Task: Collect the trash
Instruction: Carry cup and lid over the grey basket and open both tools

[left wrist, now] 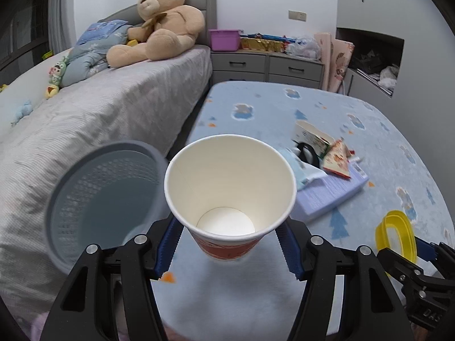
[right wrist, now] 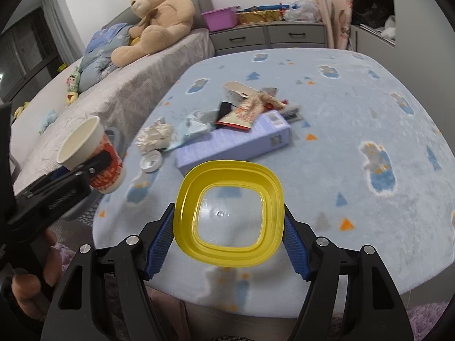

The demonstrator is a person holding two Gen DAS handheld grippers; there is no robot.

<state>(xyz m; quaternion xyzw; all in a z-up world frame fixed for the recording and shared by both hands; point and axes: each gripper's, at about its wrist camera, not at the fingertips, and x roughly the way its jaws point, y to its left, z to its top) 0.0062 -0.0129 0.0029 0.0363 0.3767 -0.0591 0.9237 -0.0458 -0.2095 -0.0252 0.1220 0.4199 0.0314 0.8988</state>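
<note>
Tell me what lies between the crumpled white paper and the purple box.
In the right wrist view, a torn pale-blue wrapper lies between the crumpled paper and the purple box.

**Item count, bedroom table**

I tally: paper cup (left wrist: pixel 230 187) x1; yellow container (right wrist: pixel 229 216) x1; grey mesh bin (left wrist: pixel 105 196) x1; purple box (right wrist: pixel 233 143) x1; crumpled tissue (right wrist: pixel 155 137) x1; snack wrapper (right wrist: pixel 246 112) x1; small white lid (right wrist: pixel 151 161) x1; teddy bear (left wrist: pixel 162 22) x1; grippers x2.
</note>
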